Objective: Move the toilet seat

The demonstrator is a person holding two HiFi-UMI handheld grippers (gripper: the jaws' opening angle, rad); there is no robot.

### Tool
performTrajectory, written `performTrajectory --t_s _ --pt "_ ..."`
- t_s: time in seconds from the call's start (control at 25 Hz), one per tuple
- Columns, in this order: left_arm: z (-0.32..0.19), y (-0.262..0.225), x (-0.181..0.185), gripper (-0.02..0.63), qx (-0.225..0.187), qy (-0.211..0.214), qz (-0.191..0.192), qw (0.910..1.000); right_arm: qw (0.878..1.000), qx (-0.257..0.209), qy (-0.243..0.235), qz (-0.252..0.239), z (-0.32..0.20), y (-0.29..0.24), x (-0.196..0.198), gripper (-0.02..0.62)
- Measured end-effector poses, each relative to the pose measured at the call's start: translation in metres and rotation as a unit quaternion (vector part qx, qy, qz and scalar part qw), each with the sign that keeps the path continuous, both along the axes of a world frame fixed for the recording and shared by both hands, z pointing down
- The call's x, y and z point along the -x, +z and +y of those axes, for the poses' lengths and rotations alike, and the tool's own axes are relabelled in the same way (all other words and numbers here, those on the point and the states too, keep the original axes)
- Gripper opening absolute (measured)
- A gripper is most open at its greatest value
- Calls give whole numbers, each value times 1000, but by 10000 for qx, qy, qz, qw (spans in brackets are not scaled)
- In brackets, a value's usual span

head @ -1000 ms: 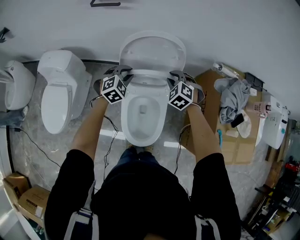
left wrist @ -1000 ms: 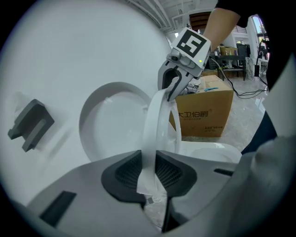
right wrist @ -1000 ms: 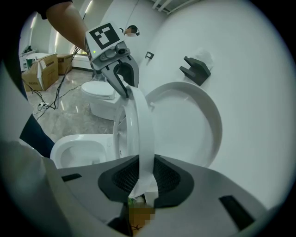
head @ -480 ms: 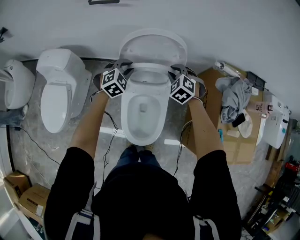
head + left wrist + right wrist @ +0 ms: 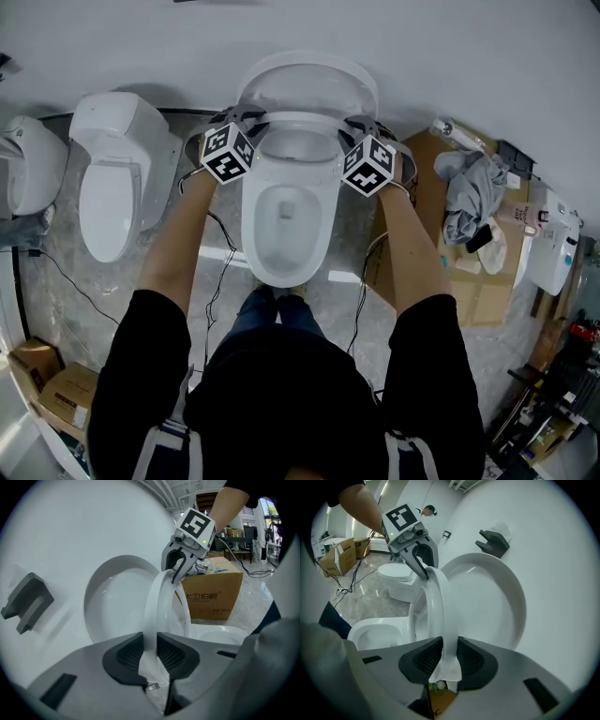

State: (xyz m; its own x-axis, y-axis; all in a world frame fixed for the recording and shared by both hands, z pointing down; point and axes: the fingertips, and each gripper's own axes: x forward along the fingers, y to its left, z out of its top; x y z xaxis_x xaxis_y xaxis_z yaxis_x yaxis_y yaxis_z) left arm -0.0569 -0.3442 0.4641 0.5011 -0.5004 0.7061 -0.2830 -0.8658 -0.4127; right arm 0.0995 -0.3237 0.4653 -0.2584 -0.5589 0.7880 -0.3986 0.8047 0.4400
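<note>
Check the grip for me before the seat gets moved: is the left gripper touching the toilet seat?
Touching. The left gripper view shows both fingers of the left gripper pressed against opposite faces of the toilet seat rim, with no gap.

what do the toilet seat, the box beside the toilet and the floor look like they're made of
Toilet seat: probably hard plastic, glossy white; a thin, smooth ring with soft highlights.
Box: cardboard, matte brown, with dark printed characters on its side.
Floor: likely polished stone or marble-look tile; grey with pale veining and a slight sheen. Which of the two cannot be told.
</note>
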Motion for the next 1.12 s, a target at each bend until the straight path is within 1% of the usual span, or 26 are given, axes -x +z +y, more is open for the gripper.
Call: performTrajectory --t_s 0.44,1.12 --pt "-14 0 -1 91 12 -62 37 10000 10000 23 55 -33 -14 1 -1 117" --pt "-25 2 -3 94 36 -132 -32 9999 9999 47 107 -43 -25 2 -3 121"
